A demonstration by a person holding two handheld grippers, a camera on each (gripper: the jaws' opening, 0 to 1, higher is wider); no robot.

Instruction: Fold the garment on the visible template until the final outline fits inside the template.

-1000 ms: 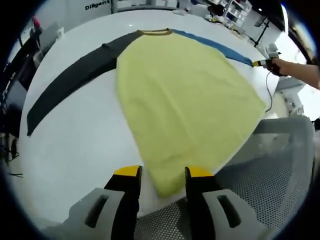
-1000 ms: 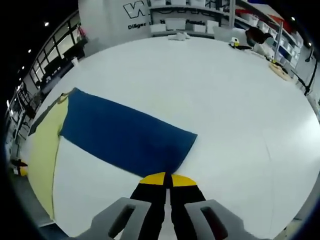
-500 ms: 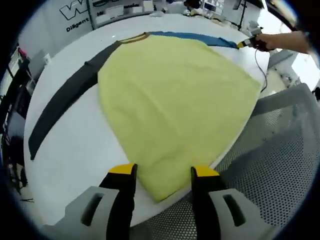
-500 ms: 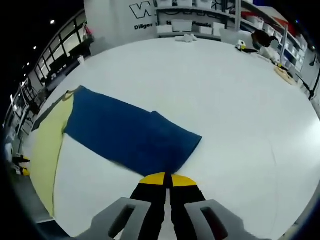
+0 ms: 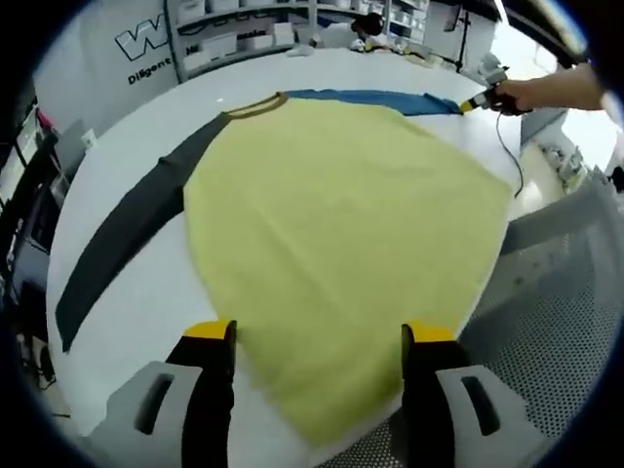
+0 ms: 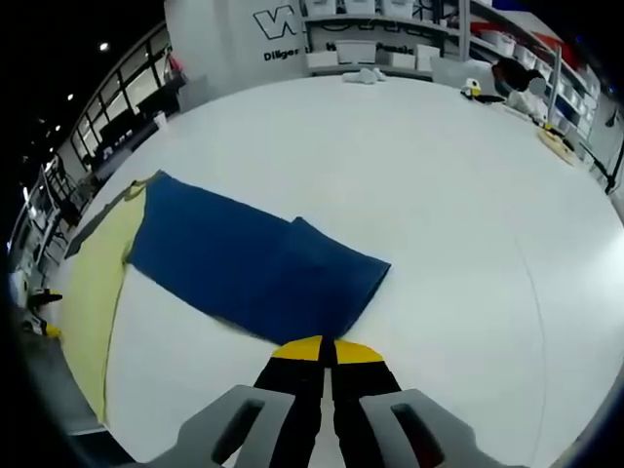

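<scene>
Shirt lies flat on the white table — yellow body, dark grey sleeve out to the left, blue sleeve to the far right. Left gripper is spread wide, jaws either side of the near hem corner, which hangs at the table edge. Right gripper is pinched tight on the blue sleeve's cuff end (a small fold shows in the sleeve) — a hand holds it at far right.

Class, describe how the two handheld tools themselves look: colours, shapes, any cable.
Each tool, left and right, has two black jaws capped with yellow tips, rising from moulded grey housings with slot-like openings. In the left gripper view a thin dark cable hangs from the right tool.
</scene>
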